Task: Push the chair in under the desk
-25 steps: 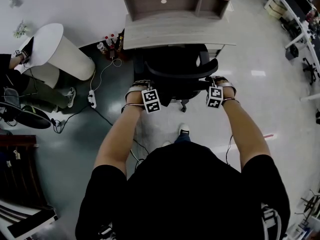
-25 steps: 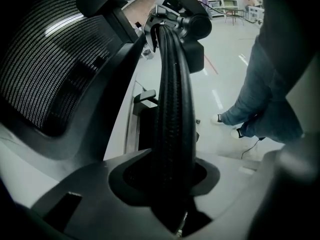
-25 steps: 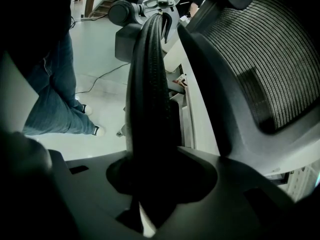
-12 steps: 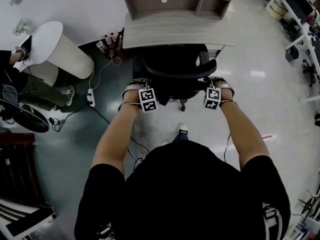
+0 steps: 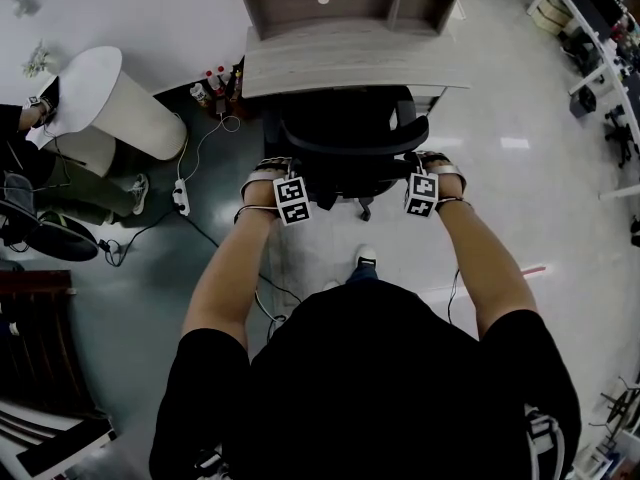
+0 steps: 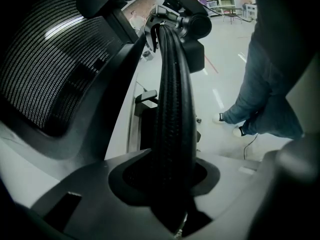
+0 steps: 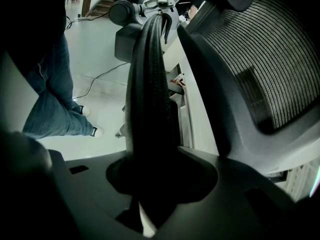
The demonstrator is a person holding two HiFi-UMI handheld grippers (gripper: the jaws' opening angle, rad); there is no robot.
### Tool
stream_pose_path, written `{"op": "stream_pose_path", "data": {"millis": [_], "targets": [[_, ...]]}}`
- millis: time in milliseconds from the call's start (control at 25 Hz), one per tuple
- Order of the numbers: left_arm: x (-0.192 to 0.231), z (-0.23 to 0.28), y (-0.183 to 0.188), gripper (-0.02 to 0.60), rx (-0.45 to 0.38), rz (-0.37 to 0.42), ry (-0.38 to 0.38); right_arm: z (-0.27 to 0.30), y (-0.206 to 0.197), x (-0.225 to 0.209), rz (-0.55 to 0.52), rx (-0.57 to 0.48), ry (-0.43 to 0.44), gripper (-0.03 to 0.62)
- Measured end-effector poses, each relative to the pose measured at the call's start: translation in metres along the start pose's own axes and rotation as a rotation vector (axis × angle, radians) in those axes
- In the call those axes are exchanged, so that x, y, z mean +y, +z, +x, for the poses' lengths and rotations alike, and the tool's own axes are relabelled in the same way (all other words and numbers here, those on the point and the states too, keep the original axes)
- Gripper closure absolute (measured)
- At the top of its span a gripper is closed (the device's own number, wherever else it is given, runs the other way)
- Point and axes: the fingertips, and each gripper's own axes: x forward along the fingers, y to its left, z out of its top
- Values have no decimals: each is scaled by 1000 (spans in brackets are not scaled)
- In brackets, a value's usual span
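I see the black chair (image 5: 345, 153) standing upright, its mesh back turned toward me and its seat tucked partly beneath the front edge of the table (image 5: 340, 68). The table is pale wood-grain, with a shelf unit (image 5: 350, 3) on top.

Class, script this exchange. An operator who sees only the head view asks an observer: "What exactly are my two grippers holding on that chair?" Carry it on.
Observer: The left gripper is clamped on a ribbed black bar at the back of the chair.
Operator: And the right?
Observer: The right gripper clamps the same bar; each gripper view shows the other gripper at its far end.
Operator: What's beside the bar?
Observer: The backrest, which is mesh.
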Motion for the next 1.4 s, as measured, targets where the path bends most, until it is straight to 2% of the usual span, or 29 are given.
{"op": "stream_pose_path", "data": {"millis": [640,960,1120,1400], "targets": [[0,1,-1,437,2,-1,5,1,0,1,3,5,1,462],[-4,3,-4,437,21,-2,-37,1,1,1,19,10,26,443],[-5,0,-2,433,8,-19,-44,-1,-2,0,36,23,0,405],[2,-24,-1,376,-52,-88,25,-34,3,-9,88,-25,-111,360]]}}
